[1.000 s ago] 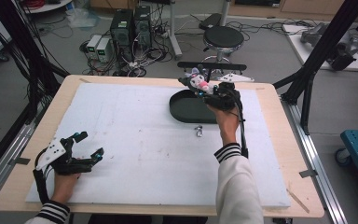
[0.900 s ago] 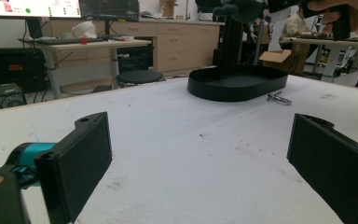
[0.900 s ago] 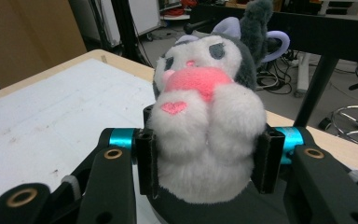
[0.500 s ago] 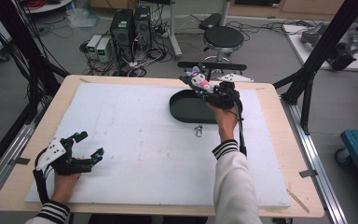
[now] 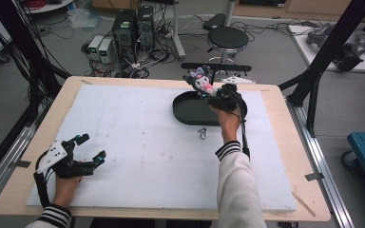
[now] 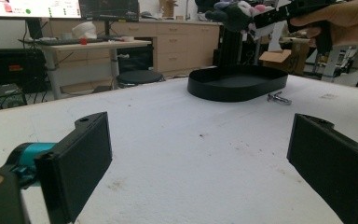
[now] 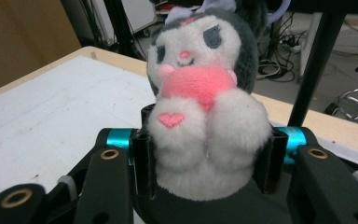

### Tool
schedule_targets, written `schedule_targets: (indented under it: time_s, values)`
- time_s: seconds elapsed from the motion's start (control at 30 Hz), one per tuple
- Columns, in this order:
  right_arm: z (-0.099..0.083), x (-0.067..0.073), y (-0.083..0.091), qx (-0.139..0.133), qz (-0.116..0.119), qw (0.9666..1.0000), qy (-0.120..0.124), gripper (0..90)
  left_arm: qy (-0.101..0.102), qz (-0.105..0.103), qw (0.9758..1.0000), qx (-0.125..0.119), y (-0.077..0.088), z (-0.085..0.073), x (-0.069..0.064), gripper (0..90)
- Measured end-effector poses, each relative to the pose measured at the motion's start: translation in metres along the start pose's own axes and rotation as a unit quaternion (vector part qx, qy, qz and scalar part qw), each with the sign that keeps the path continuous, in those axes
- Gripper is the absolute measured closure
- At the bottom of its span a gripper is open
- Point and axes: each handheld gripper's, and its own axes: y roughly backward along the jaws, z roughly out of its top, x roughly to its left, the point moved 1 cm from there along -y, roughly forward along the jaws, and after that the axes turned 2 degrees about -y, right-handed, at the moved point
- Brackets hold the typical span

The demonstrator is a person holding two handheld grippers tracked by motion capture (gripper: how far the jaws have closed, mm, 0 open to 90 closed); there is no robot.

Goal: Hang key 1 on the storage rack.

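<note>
A grey-and-white plush toy (image 7: 200, 112) with a pink heart sits between the jaws of my right gripper (image 7: 205, 163), whose pads press on its lower body. The jaws have just eased open a little with the plush still gripped. In the high view the right gripper (image 5: 205, 90) holds the plush toy (image 5: 200, 80) above the far rim of a black oval tray (image 5: 178, 111). My left gripper (image 5: 91, 147) rests open at the near left of the white board, nothing between its jaws. From the left gripper (image 6: 200, 154) I see the tray (image 6: 237, 86) and plush toy (image 6: 235, 14) far ahead.
A small metal clip (image 5: 202, 133) lies on the white foam board (image 5: 138, 137) just in front of the tray. The wooden table edge (image 5: 275, 118) frames the board. A stool (image 5: 228, 38) and computer boxes stand on the floor beyond the table.
The right hand has sunk slightly with the plush toy over the tray's far side. The left gripper has stayed where it was.
</note>
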Motion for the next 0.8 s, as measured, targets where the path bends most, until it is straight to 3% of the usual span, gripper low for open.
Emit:
schedule_targets:
  time_s: [0.13, 0.23, 0.37, 0.63, 0.8]
  values:
    - [-0.002, -0.002, -0.003, 0.012, 0.007, 0.9999, -0.003, 45.5, 0.000, 0.000, 1.0000, 0.000, 0.000, 0.000, 0.000, 6.8]
    - [-0.006, -0.005, -0.006, 0.020, 0.010, 0.9995, -0.022, 14.7, 0.000, 0.000, 1.0000, 0.000, 0.000, 0.000, 0.000, 6.8]
    - [-0.007, -0.007, -0.006, 0.022, -0.001, 0.9996, -0.019, 0.8, 0.001, 0.001, 1.0000, 0.000, 0.000, 0.000, 0.001, 6.8]
    - [-0.001, -0.006, 0.008, 0.017, 0.007, 0.9998, -0.002, 0.7, 0.000, 0.000, 1.0000, -0.001, 0.000, 0.000, 0.000, 6.8]
    - [0.001, -0.002, 0.027, 0.010, 0.027, 0.9995, 0.012, 0.8, -0.001, 0.001, 1.0000, -0.003, 0.000, 0.000, 0.000, 6.8]
